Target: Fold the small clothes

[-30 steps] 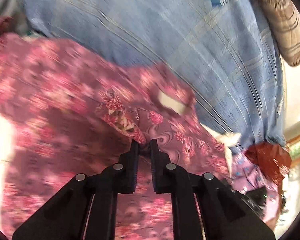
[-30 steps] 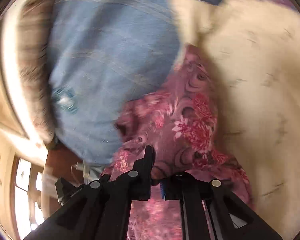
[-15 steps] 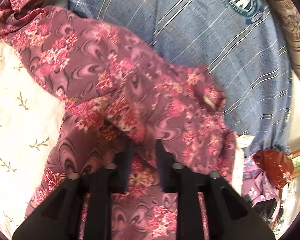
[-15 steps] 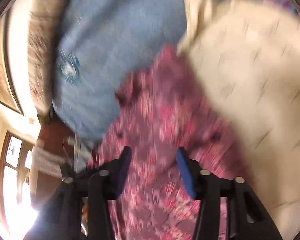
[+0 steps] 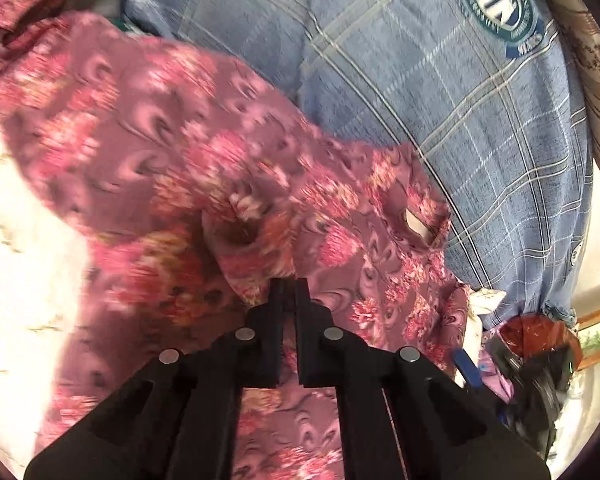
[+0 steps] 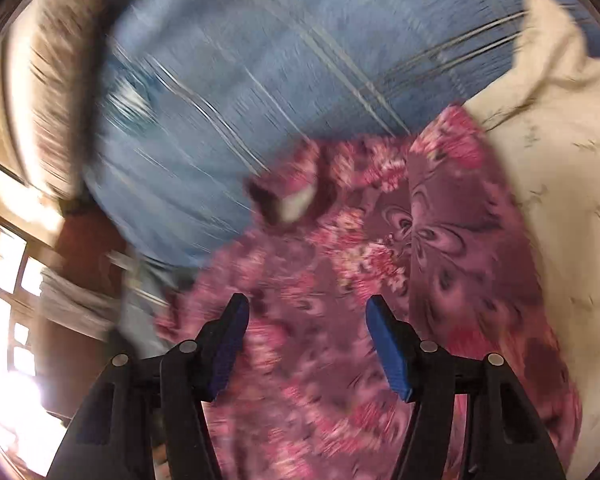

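A maroon garment with pink flowers (image 5: 228, 152) lies crumpled across a cream sheet and a blue checked cloth. My left gripper (image 5: 288, 284) is shut, its black fingertips pinching a raised fold of this floral garment near its middle. In the right wrist view the same floral garment (image 6: 440, 240) spreads below my right gripper (image 6: 304, 308). Its blue pads (image 6: 380, 320) stand wide apart and the jaws are opening. The cloth lies beneath them and nothing is pressed between the pads. A small neck opening with a white label (image 6: 296, 204) shows ahead of it.
A blue checked cloth (image 5: 440, 92) with a round green badge (image 5: 500, 0) covers the far side. A cream leaf-print sheet (image 6: 560, 168) lies beside the garment. A brown striped pillow (image 5: 596, 80) sits at the right edge, a reddish-brown bag (image 5: 536, 340) below it.
The left gripper opened briefly, then shut again on a fold of the garment. The right gripper let go of the garment, opened wide and swung sideways.
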The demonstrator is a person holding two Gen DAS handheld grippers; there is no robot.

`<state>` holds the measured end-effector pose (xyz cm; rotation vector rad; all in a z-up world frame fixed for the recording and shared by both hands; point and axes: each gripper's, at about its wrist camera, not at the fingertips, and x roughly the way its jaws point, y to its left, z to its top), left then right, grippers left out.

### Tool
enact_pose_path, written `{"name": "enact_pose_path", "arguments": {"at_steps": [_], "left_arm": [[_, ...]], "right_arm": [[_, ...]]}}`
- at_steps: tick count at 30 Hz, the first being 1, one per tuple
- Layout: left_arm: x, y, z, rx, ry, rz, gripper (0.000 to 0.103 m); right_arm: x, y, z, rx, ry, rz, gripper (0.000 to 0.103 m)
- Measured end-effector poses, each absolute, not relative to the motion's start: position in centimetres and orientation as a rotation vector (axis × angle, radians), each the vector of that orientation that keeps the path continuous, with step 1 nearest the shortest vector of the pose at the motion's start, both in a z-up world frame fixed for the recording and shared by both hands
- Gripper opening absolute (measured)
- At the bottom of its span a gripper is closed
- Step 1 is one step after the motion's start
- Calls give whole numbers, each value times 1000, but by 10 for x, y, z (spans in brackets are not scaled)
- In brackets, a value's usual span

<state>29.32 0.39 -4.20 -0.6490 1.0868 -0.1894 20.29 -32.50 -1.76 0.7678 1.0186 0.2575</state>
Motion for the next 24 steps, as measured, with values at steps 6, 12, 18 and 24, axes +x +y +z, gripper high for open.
{"name": "enact_pose_path", "arguments": {"at_steps": [6, 12, 18, 24], "left_arm": [[284, 31, -42, -664, 1062, -180, 3], [276, 28, -51, -679, 1100, -236, 3], [301, 12, -56, -780, 1120, -292, 59], [318, -11, -55, -710, 1132, -307, 5]], "right_arm": [[247, -272, -35, 590, 1122, 269, 63], [268, -233, -59, 429, 1204, 188, 65], [268, -217, -58, 299, 1145, 111, 28], [267, -225, -53, 309, 1139, 153, 2]]}}
